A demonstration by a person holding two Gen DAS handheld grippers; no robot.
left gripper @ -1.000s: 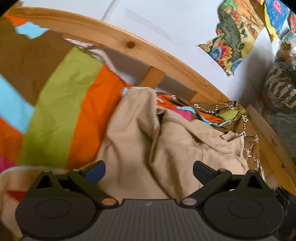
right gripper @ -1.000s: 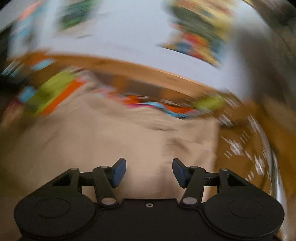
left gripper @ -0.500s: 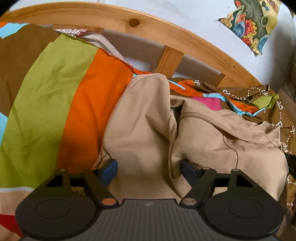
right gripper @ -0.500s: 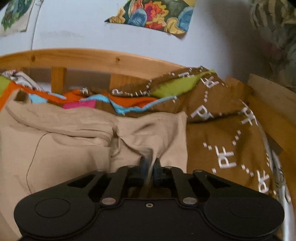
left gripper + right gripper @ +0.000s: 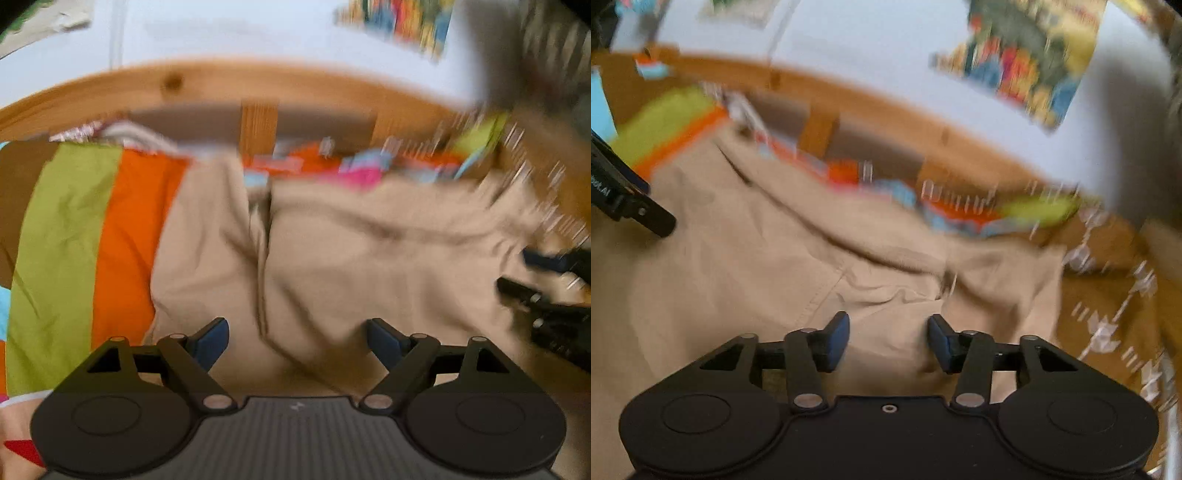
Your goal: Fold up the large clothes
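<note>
Beige trousers [image 5: 351, 258] lie crumpled on a bed covered by a striped bedspread [image 5: 74, 240]. My left gripper [image 5: 297, 339] hovers open over their near edge, nothing between its blue pads. In the right wrist view the same trousers [image 5: 775, 266] fill the middle, waistband and pocket seam showing. My right gripper [image 5: 888, 339] is open just above that cloth, holding nothing. The right gripper's fingers [image 5: 546, 273] show at the right edge of the left wrist view; the left gripper's fingers [image 5: 631, 206] show at the left edge of the right one. Both views are motion-blurred.
A curved wooden bed rail [image 5: 258, 88] with upright slats runs behind the trousers, a white wall with a colourful cloth picture [image 5: 1034, 62] above it. A brown patterned blanket [image 5: 1115, 314] lies to the right of the trousers.
The right gripper, shut on the trousers' cloth half a second ago, has opened and let go. Both cameras have pulled back and swung, so the two grippers now see each other.
</note>
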